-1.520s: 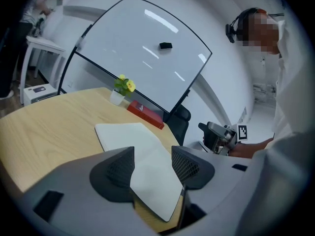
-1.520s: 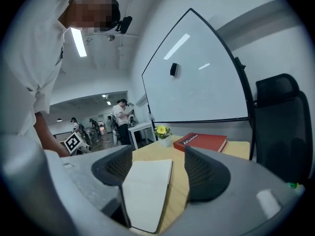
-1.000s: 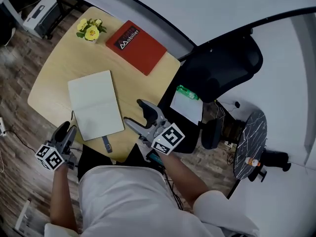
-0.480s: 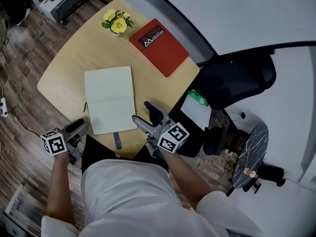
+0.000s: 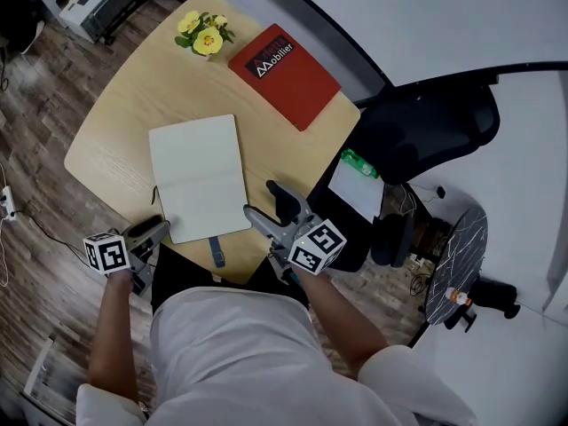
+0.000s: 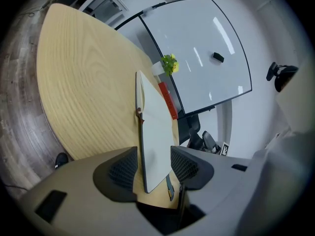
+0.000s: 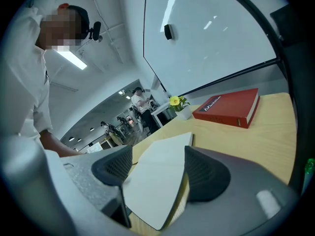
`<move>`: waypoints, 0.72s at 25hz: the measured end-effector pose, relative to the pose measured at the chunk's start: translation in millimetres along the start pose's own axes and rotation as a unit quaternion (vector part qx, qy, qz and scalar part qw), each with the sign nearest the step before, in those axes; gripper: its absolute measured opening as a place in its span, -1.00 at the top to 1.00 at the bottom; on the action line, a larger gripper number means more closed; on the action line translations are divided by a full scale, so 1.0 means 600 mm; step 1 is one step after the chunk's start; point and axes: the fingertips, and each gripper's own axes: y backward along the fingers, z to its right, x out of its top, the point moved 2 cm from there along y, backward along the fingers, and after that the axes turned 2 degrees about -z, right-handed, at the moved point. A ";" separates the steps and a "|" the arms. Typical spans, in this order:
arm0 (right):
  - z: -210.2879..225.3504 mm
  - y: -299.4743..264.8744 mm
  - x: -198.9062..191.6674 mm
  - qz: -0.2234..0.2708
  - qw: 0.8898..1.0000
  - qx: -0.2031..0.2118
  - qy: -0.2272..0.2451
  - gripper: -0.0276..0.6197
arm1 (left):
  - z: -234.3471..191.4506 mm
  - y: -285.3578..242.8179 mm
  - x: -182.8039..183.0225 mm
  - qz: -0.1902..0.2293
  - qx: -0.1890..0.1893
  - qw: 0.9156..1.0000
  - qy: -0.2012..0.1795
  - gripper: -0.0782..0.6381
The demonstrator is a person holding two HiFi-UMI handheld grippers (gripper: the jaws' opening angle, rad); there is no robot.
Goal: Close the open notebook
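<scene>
Drawn closer to the desk (image 5: 111,118) since a second ago and flanking the open notebook (image 5: 200,176) (flat, pages up, by the near edge), left tool (image 5: 149,232) and right tool (image 5: 272,204) both have jaws apart, gripping nothing

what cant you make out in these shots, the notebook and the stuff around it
- Open white notebook: both side edges in the right gripper view, behind the jaws of the right hand-held gripper.
- Red hardcover book: spine print in the right gripper view, too small.
- Green-and-white item on the black office chair: head view, too small to identify.
</scene>
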 end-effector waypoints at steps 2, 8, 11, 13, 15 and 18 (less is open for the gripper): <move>0.003 0.002 -0.001 0.000 1.000 -0.005 -0.002 -0.12 | -0.005 -0.004 0.001 -0.008 0.001 1.000 0.002 0.25; 0.010 0.005 -0.001 0.005 1.000 -0.016 -0.008 -0.12 | -0.007 -0.017 0.000 -0.037 0.006 0.999 0.020 0.31; 0.010 0.005 0.000 0.005 1.000 -0.015 -0.007 -0.12 | -0.007 -0.020 -0.002 -0.045 0.006 0.998 0.041 0.40; 0.012 0.004 0.000 0.005 1.000 -0.014 -0.006 -0.12 | -0.008 -0.021 0.000 -0.051 0.005 0.998 0.048 0.42; 0.013 0.003 0.000 0.005 1.000 -0.014 -0.006 -0.12 | -0.009 -0.021 0.000 -0.055 0.002 0.997 0.054 0.45; 0.013 0.005 0.001 0.004 1.000 -0.014 -0.005 -0.12 | -0.012 -0.018 -0.002 -0.050 -0.004 0.997 0.063 0.56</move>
